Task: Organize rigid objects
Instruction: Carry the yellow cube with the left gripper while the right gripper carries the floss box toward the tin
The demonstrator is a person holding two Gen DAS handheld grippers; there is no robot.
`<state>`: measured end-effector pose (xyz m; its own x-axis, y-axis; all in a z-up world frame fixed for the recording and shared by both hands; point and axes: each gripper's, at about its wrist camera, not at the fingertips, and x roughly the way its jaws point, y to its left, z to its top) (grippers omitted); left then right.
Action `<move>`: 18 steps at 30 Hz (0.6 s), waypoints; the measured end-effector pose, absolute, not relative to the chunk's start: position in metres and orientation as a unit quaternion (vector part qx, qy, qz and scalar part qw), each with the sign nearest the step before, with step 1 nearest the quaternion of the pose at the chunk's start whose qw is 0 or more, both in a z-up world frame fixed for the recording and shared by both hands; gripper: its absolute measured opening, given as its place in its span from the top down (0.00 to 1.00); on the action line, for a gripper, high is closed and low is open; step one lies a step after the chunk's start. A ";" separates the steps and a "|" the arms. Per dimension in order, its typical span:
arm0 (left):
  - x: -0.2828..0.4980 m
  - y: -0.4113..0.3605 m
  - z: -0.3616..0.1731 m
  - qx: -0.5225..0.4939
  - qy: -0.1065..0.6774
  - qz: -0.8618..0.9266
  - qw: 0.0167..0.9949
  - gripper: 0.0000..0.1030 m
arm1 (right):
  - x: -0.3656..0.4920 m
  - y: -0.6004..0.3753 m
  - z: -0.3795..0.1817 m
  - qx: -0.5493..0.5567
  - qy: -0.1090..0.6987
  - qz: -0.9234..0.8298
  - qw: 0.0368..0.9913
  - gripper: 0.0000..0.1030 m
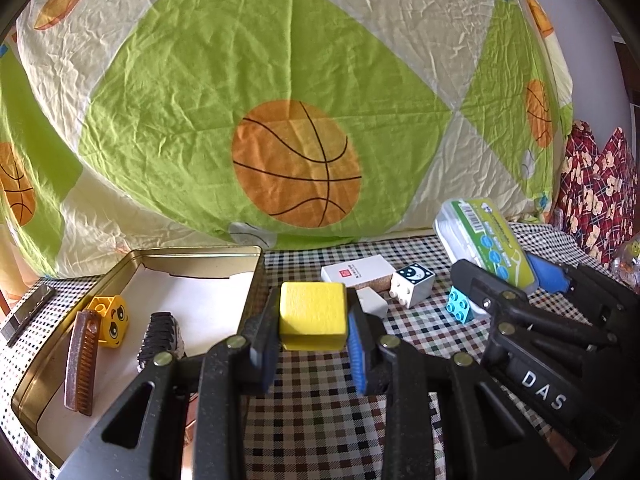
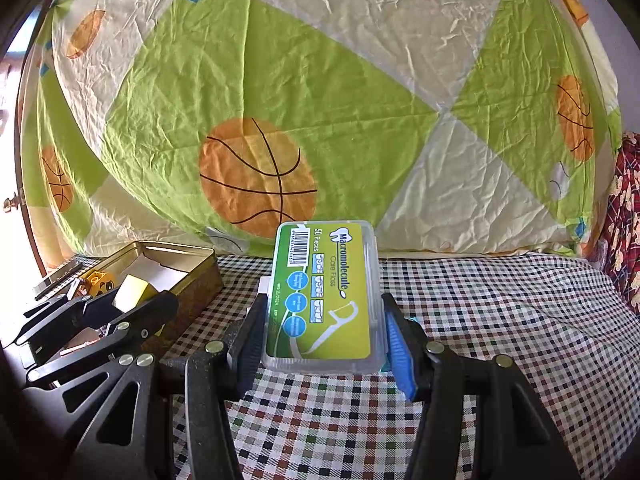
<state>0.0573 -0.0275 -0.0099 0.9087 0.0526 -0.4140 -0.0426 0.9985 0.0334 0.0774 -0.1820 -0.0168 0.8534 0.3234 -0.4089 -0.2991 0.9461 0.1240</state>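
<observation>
left gripper (image 1: 313,322) clamping yellow block (image 1: 313,314) between pads, holding it above checkered cloth (image 1: 320,396) just right of gold tin (image 1: 192,258). right gripper (image 2: 320,332) squeezing floss box (image 2: 324,292) by long sides — lifted off cloth. yellow face brick (image 1: 110,322), comb (image 1: 82,362) lying in tin.

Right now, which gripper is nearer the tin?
Left. The left gripper, shut on the yellow block, is beside the tin; the right gripper, holding the floss box, is farther right.

Left gripper (image 1: 313,316) fingers clamping yellow block (image 1: 313,314), gold tin (image 1: 192,264) at left, right gripper (image 1: 504,284) holding floss box (image 1: 486,236)
</observation>
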 end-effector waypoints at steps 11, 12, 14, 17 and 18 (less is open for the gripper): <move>0.046 -0.029 -0.006 0.018 0.185 0.030 0.982 0.73 | 0.065 -0.181 -0.013 0.023 0.183 0.165 0.969 0.45; 0.045 -0.029 -0.005 0.018 0.182 0.031 0.983 0.73 | 0.064 -0.181 -0.013 0.023 0.180 0.165 0.969 0.45; 0.042 -0.028 -0.005 0.017 0.175 0.038 0.984 0.73 | 0.063 -0.182 -0.013 0.023 0.177 0.166 0.970 0.45; 0.039 -0.028 -0.004 0.018 0.168 0.043 0.985 0.73 | 0.061 -0.182 -0.013 0.022 0.173 0.166 0.971 0.45; 0.039 -0.028 -0.004 0.019 0.167 0.044 0.985 0.73 | 0.061 -0.182 -0.013 0.022 0.172 0.165 0.971 0.45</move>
